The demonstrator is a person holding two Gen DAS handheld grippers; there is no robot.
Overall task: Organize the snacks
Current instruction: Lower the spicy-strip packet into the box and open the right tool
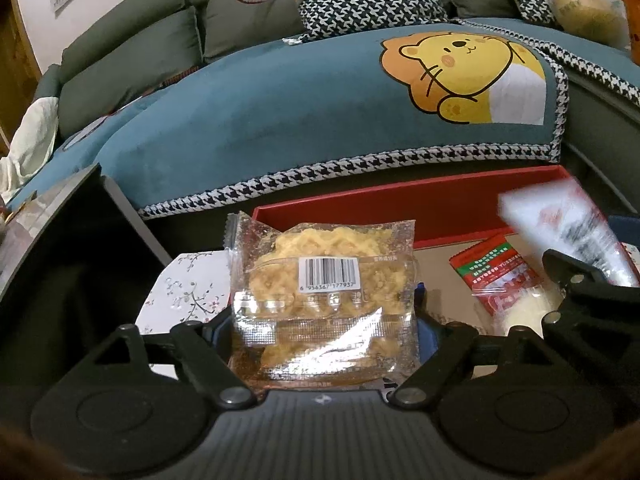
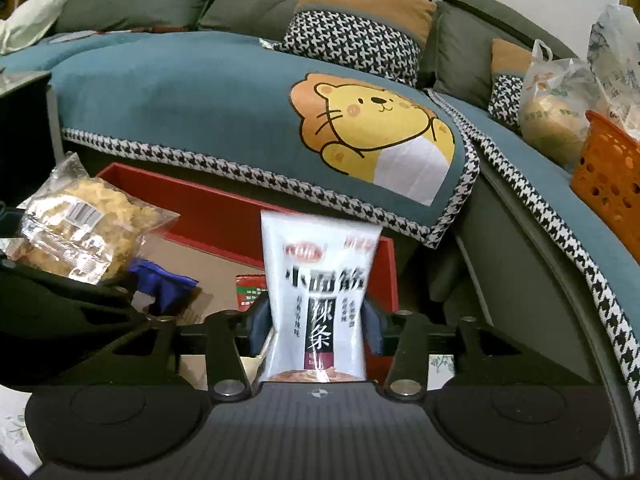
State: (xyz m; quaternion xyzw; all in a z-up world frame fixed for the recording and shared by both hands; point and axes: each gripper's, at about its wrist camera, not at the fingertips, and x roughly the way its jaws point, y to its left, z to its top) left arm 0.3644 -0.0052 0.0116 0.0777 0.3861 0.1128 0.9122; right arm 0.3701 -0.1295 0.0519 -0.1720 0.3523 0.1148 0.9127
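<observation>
Between the left hand-held gripper [image 1: 324,320] fingers sits a clear noodle snack packet [image 1: 320,300], gripped above the red box [image 1: 400,200]. The right hand-held gripper [image 2: 316,328] stands part-open around a white spicy-strip pouch [image 2: 320,300]; likely dropping it in, the left packet next.

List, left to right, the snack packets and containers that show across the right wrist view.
Clear packet of yellow crispy noodle snack → small red and green packet lying in the red cardboard box → white spicy-strip pouch with black lettering → orange perforated plastic basket.
</observation>
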